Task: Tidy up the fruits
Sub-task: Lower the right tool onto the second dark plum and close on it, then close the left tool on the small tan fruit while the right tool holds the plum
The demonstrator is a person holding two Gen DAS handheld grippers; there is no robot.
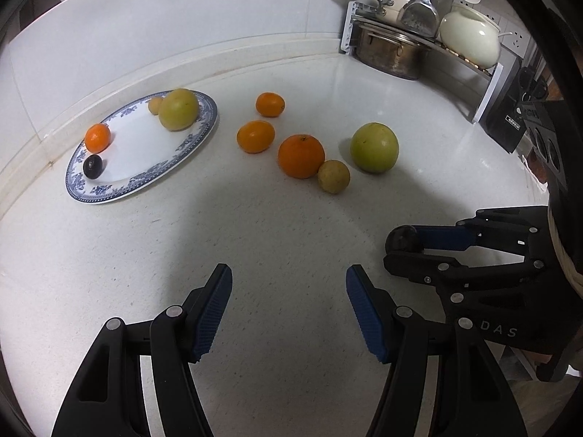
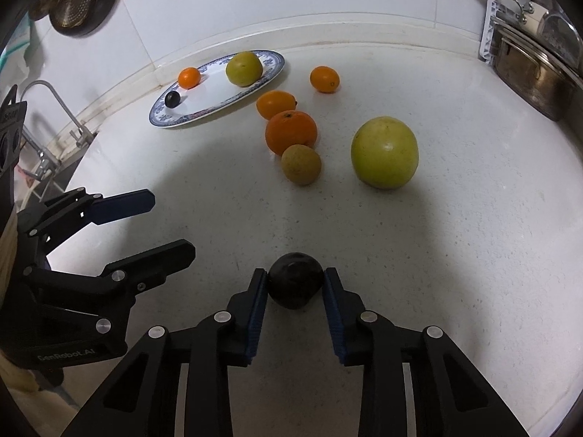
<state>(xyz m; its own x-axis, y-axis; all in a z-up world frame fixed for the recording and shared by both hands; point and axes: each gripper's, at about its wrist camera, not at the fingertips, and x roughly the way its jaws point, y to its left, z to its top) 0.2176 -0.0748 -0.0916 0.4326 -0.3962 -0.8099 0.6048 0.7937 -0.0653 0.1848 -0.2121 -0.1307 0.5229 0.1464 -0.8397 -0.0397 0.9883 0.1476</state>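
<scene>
Far to the left sits the blue-patterned plate, already carrying a small orange, a dark plum-like fruit, a green fruit and a little tan one tucked behind it. Nearer me, the left gripper hangs over bare counter with its fingers spread wide, holding nothing. Loose fruit waits in the middle: two small oranges, a big orange, a tan fruit touching it, and a large green fruit to the right. On the right, the right gripper pinches a dark round fruit across its widest part, near the front counter edge. It looks light, smooth-skinned and probably soft, so I'd guess a gentle squeeze at the middle suits it; harder might bruise it.
</scene>
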